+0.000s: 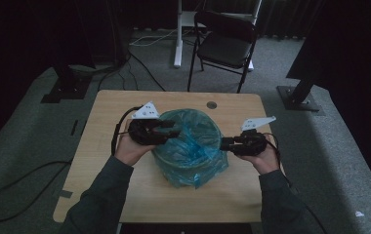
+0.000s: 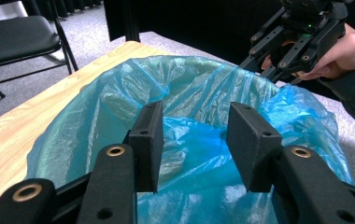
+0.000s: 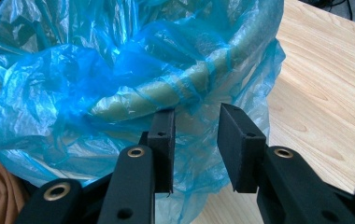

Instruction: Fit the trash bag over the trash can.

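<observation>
- Your left gripper [image 1: 166,130] hangs over the bin's left rim, jaws released, the blue bag [image 1: 193,146] loose beneath them.
- Your right gripper [image 1: 227,143] faces the right rim [image 3: 185,88], jaws parted just short of the plastic.
- The bin stands mid-table [image 1: 110,146], between both hands.

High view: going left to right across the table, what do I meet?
Bare tabletop → left gripper → bin lined with a blue plastic bag → right gripper → person's right hand.
</observation>
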`<control>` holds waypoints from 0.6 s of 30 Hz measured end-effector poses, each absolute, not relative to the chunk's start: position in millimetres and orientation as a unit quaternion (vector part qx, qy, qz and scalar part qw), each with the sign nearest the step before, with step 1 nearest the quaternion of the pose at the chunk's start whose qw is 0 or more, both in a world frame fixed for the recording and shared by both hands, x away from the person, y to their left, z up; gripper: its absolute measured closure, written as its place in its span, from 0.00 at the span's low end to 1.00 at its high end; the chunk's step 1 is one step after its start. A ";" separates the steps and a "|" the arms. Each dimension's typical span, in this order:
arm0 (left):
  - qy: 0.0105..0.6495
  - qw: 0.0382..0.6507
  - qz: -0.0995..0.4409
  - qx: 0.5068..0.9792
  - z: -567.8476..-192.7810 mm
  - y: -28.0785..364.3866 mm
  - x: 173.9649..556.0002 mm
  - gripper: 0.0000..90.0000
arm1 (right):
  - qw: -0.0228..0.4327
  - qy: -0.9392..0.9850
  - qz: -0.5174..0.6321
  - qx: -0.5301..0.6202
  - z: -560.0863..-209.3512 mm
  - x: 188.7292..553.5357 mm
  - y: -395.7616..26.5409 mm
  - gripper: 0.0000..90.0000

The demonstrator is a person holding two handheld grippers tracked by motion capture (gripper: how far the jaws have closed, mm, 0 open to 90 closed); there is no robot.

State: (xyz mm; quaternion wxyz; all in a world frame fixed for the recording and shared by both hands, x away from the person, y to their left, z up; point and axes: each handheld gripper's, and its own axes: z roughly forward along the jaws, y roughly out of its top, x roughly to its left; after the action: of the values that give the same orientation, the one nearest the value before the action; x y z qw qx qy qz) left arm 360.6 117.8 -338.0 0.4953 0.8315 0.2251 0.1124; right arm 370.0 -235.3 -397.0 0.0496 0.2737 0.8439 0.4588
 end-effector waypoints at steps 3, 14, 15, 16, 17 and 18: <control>0.223 0.495 0.113 0.832 -336.4 117.8 363.0 0.63 | 0.049 0.844 0.459 0.274 -397.3 370.5 -235.1 0.74; 0.212 0.488 0.110 0.839 -330.2 103.5 375.3 0.62 | 0.041 0.841 0.463 0.275 -399.3 372.1 -235.2 0.73; 0.212 0.488 0.110 0.839 -330.2 103.5 375.3 0.62 | 0.041 0.841 0.463 0.275 -399.3 372.1 -235.2 0.73; 0.213 0.488 0.110 0.839 -330.2 102.1 376.2 0.62 | 0.041 0.841 0.464 0.276 -399.4 372.1 -235.3 0.73; 0.213 0.488 0.108 0.839 -330.3 100.6 377.5 0.61 | 0.040 0.841 0.464 0.275 -399.6 372.2 -235.4 0.73; 0.212 0.489 0.107 0.839 -329.9 98.3 378.9 0.61 | 0.041 0.841 0.465 0.275 -399.6 372.3 -235.4 0.73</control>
State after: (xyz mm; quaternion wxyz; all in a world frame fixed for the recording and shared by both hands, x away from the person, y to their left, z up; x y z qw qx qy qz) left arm 378.9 98.3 -329.9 0.4888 0.8393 0.2124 0.1074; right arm 372.3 -235.4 -399.6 0.0406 0.2753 0.8407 0.4646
